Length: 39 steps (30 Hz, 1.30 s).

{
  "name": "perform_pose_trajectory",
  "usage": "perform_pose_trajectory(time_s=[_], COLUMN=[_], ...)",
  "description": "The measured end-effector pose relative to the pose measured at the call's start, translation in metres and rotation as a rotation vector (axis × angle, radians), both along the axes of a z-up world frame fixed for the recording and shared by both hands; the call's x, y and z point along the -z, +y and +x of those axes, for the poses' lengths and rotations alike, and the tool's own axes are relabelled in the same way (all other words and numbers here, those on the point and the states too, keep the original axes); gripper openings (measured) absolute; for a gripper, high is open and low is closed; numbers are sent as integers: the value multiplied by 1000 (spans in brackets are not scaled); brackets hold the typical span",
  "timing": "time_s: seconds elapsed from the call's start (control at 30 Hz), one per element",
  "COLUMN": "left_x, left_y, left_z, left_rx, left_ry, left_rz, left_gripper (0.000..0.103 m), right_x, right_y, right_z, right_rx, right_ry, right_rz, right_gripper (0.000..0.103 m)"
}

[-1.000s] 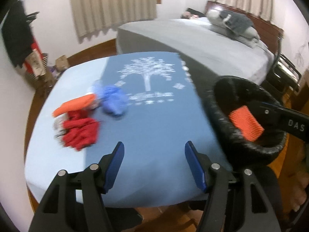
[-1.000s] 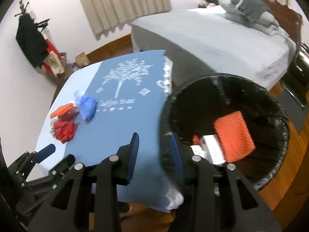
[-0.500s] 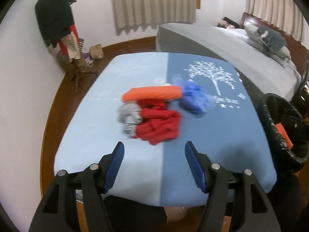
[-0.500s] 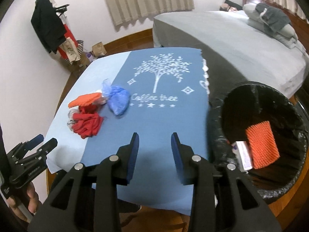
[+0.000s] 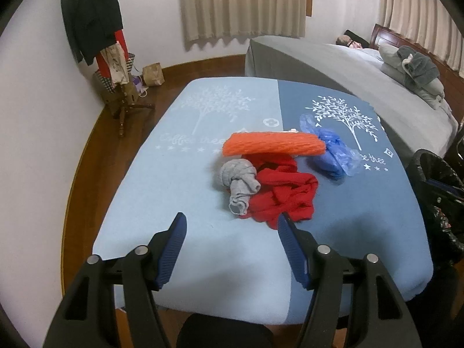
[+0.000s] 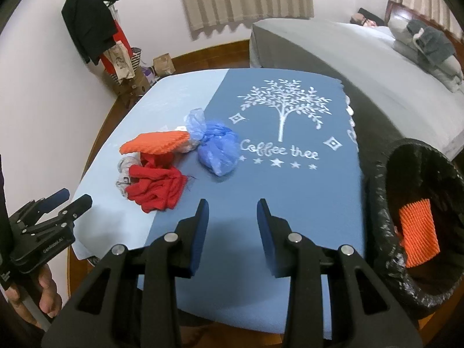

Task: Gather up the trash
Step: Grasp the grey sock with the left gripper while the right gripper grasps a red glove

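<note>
here the left gripper hangs over the near edge of the bench, its blue fingers spread wide with nothing between them. just past the fingertips lies a pile of trash: a crumpled red cloth, touching a knotted grey rag on its left, and beyond both an orange foam net sleeve lying crosswise. a scrunched blue plastic bag sits at the sleeve's right end, on the darker half of the two-tone blue cloth that covers the bench.

the right gripper hovers over the dark blue half, its fingers set at a narrower gap, also empty, with the pile well to their left. to the right, just beside the bench edge, stands a bin with a black liner, and a piece of orange foam net lies inside it. at the lower left of the right wrist view a hand holds the left gripper's handle. behind the bench is a grey bed, and a coat stand with dark clothes is in the far corner.
</note>
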<state>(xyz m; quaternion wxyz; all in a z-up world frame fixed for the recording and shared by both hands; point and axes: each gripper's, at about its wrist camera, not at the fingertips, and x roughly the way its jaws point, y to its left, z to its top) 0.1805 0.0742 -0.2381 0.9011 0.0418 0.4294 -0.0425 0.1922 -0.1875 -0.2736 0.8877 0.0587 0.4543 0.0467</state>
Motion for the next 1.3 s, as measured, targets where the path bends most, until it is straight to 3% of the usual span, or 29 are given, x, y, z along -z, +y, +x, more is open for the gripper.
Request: perform_pose_trajectory(time_s=[0.87, 0.97, 1.17, 1.3], left_x=[46, 51, 58, 61], left_y=[6, 5, 8, 8], left_z=[59, 64, 73, 75], left_rx=[48, 56, 89, 100], left_ry=[52, 59, 81, 76], left_rz=[1, -6, -49, -50], left_gripper=[63, 56, 21, 11], right_x=[43, 46, 54, 61], right_y=[36, 36, 35, 35], right_z=[51, 59, 72, 79], right_rx=[-37, -33, -26, -17], right_ry=[33, 40, 44, 58], right_rz=[11, 12, 3, 11], right_gripper=[34, 34, 34, 34])
